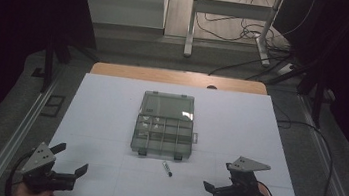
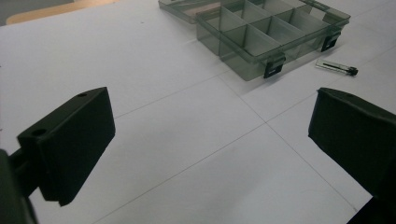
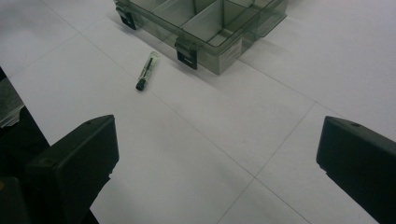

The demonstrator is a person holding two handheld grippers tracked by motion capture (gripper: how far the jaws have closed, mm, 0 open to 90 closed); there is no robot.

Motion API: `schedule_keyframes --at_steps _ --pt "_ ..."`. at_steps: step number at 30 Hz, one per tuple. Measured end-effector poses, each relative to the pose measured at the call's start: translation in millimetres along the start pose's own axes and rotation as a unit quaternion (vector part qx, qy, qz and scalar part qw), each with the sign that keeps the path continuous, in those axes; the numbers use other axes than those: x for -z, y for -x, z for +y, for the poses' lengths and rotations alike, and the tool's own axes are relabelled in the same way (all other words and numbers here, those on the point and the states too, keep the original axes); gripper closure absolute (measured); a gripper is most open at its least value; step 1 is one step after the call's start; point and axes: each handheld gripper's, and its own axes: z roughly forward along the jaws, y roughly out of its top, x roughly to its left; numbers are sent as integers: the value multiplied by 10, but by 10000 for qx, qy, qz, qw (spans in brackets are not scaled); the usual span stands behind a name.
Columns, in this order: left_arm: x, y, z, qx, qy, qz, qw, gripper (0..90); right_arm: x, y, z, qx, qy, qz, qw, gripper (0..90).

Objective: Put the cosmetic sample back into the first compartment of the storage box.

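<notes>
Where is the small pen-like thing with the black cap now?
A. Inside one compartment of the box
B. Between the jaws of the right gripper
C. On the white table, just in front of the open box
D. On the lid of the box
C: the small capped tube lies flat on the white table, apart from the compartment box and near its front latches; both grippers are open and hold nothing.

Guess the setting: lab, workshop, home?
Likely a lab recording station: a white-covered table between side rails, loose cables on the floor behind, and a staged organizer box with a small vial.
</notes>
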Motion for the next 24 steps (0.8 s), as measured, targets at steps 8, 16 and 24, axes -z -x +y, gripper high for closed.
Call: schedule_keyframes --at_steps 8,16,24 --pt "0 -3 0 6 0 9 10000 9 -50 -38 62 76 -46 91 9999 0" --pt "0 -3 -1 11 6 20 10000 9 -129 -105 120 150 -116 189 9996 0" --pt "2 -3 -2 14 13 26 10000 9 -259 -145 185 235 -257 358 9988 0"
